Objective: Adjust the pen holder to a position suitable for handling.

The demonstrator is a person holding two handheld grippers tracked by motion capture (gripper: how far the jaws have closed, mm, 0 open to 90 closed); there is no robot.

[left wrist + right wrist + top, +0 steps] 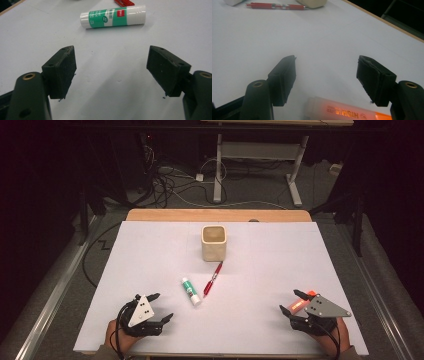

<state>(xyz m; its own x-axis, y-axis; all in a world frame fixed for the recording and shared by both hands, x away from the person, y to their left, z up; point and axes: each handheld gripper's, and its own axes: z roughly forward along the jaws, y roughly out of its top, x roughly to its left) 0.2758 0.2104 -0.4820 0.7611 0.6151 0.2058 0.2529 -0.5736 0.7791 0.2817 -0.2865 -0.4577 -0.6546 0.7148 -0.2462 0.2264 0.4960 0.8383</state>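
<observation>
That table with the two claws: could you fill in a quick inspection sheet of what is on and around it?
Surface: white sheet over a wooden table, flat.
Job's things: orange highlighter lying between the right claw's open jaws, not gripped; glue stick lying ahead of the left claw.
Clutter: red pen beside the glue stick; cream square cup upright, farther back.
Grippers: both claws open, low over the near edge.
Cables: one trailing from each claw; a loose tangle on the floor behind.
Surroundings: dark room, white desk legs beyond the table.
</observation>
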